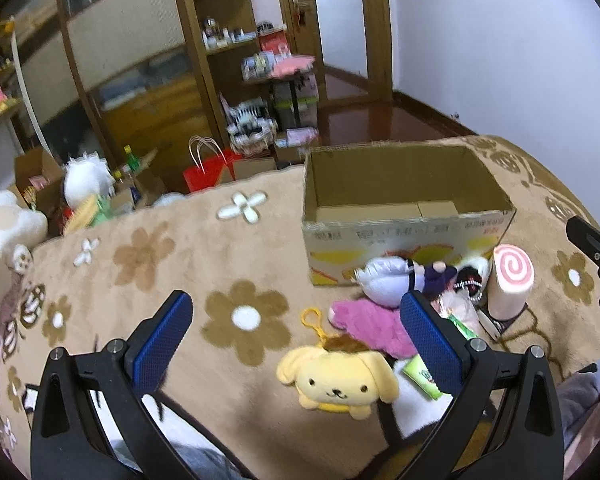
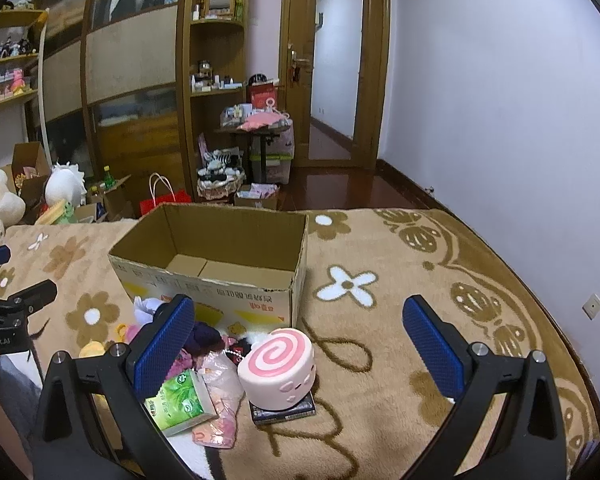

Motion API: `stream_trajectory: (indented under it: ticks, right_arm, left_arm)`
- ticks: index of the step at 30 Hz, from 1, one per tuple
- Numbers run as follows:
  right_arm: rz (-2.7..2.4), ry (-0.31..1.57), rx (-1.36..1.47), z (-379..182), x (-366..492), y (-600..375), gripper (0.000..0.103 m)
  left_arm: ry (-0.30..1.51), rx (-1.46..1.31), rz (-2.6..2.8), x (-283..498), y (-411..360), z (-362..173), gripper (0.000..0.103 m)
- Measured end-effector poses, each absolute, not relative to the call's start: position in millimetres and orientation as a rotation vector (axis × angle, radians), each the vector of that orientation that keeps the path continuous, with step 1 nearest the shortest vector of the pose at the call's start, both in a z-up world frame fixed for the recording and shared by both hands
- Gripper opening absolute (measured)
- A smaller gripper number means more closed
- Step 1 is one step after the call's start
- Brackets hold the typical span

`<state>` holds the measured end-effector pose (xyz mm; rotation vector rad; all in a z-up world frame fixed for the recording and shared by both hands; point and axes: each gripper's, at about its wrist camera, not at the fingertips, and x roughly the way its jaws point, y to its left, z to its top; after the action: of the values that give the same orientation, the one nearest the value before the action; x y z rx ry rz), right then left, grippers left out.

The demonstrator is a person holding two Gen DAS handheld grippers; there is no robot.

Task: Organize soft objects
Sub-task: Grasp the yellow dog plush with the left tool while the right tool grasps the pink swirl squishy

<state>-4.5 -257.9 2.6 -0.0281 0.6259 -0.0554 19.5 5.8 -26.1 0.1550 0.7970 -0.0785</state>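
The soft toys are seen heaped on the floral blanket [image 2: 380, 340] just in front of the cardboard box [image 2: 220, 240]: a yellow dog plush [image 1: 336, 384], a pink plush [image 1: 372, 324], a pink swirl cushion [image 2: 278, 368]. Nothing is seen inside the box, so the sorting is judged barely begun. The left hand-held gripper [image 1: 296, 340] and right hand-held gripper [image 2: 298, 340] are held spread apart, clamped on nothing.
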Motion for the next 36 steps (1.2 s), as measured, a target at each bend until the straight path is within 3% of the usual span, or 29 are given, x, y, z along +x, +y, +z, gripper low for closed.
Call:
stream_trajectory:
  ticks: [36]
  right_arm:
    - [-0.053,0.961,-0.032,-82,66,-268,0.103]
  left_arm:
    - [1.241,0.184,-0.127,69,-22,-125,0.102]
